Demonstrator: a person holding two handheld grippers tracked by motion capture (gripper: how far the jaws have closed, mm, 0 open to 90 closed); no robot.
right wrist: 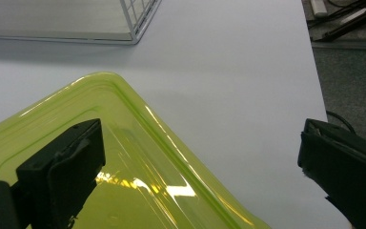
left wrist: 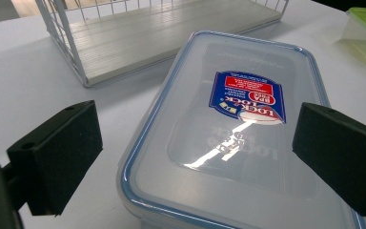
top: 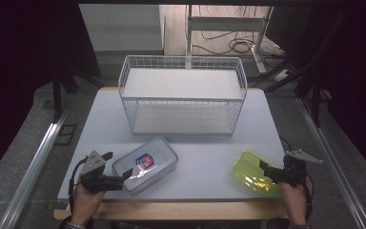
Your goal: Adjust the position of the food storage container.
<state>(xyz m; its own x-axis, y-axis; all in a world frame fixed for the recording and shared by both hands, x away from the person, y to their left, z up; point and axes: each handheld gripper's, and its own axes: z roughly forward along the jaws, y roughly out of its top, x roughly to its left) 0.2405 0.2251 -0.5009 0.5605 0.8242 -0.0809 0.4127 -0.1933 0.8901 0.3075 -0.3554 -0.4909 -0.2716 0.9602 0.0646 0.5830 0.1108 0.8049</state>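
Note:
A clear food box with a blue-rimmed lid and a red-and-blue label (top: 145,163) (left wrist: 233,138) lies flat on the white table, front left of centre. My left gripper (top: 119,168) (left wrist: 195,162) is open at the box's near left end, one jaw on each side above the lid, touching nothing. A yellow-green translucent box (top: 253,172) (right wrist: 105,181) lies at the front right. My right gripper (top: 267,171) (right wrist: 200,171) is open over that box's right edge: the left jaw hangs above the lid, the right jaw stands off past the rim over bare table.
A white wire basket (top: 183,95) (left wrist: 138,33) (right wrist: 76,19) with a flat floor stands at the table's back centre, behind both boxes. The table's front edge (top: 171,202) runs just below both hands. Cables and a desk frame (top: 228,28) lie on the floor beyond.

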